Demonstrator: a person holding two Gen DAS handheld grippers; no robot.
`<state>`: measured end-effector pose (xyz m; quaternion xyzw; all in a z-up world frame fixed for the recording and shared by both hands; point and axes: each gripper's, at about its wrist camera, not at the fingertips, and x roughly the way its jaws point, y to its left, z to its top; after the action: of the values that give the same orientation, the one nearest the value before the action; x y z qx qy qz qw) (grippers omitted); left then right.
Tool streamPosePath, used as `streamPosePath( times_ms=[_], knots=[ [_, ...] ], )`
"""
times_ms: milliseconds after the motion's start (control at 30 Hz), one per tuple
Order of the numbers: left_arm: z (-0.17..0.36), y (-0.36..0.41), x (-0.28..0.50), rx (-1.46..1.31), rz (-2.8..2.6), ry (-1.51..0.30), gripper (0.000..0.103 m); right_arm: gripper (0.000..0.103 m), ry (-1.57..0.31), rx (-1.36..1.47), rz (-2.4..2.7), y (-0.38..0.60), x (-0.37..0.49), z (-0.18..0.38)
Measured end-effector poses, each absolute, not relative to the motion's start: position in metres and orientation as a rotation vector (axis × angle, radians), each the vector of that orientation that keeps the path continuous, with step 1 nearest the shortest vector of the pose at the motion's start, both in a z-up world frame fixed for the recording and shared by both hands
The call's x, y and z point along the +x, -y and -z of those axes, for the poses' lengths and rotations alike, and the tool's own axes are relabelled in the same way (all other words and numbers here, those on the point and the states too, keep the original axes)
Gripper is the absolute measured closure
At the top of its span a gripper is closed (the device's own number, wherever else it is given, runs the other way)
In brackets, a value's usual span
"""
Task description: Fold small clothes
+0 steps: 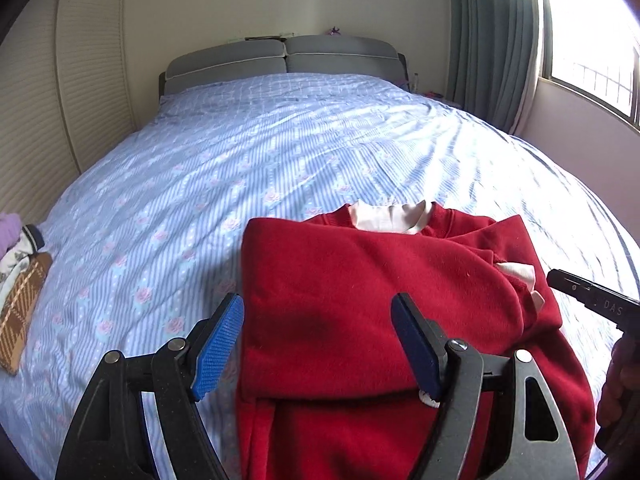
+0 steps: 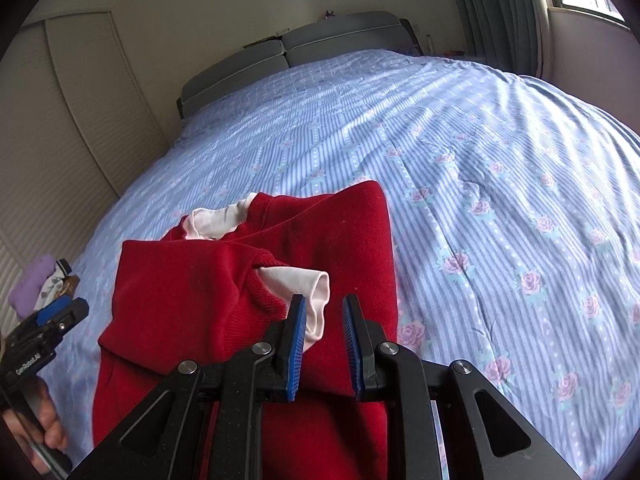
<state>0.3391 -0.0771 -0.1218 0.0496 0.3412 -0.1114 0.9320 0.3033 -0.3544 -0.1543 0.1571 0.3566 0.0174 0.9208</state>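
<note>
Both wrist cameras look forward from close above the red sweater (image 1: 360,300) toward the headboard (image 2: 288,50), sharing the bed (image 1: 240,152).

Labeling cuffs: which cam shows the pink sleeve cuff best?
Right wrist: the pink sleeve cuff sits central, just ahead of the open right gripper. Left wrist shows it only small, partly hidden in red sweater folds.

One red sweater (image 1: 360,304), two claws, left (image 1: 320,344) and right (image 2: 325,344), one bed (image 1: 240,152), one small clothes pile (image 1: 20,276).
</note>
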Motion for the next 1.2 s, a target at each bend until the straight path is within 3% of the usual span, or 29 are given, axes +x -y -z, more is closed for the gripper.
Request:
streamPosePath(
  times_ms=[167, 467, 700, 1033, 1133, 1200],
  knots=[
    [0.129, 0.1, 0.363, 0.117, 0.287, -0.687, 0.027, 0.091, -0.771, 0.312, -0.081, 0.356, 0.323, 0.161],
    [0.17, 0.093, 0.377, 0.126, 0.236, -0.793, 0.026, 0.091, -0.868, 0.254, -0.12, 0.332, 0.31, 0.184],
    [0.164, 0.092, 0.373, 0.126, 0.231, -0.784, 0.027, 0.092, -0.871, 0.223, -0.103, 0.329, 0.298, 0.184],
    [0.158, 0.094, 0.374, 0.133, 0.232, -0.771, 0.027, 0.09, -0.826, 0.396, -0.125, 0.359, 0.33, 0.168],
    [0.163, 0.091, 0.377, 0.131, 0.224, -0.778, 0.027, 0.085, -0.857, 0.396, -0.165, 0.357, 0.342, 0.176],
    [0.166, 0.089, 0.378, 0.122, 0.225, -0.782, 0.026, 0.091, -0.865, 0.395, -0.165, 0.355, 0.347, 0.18]
  ],
)
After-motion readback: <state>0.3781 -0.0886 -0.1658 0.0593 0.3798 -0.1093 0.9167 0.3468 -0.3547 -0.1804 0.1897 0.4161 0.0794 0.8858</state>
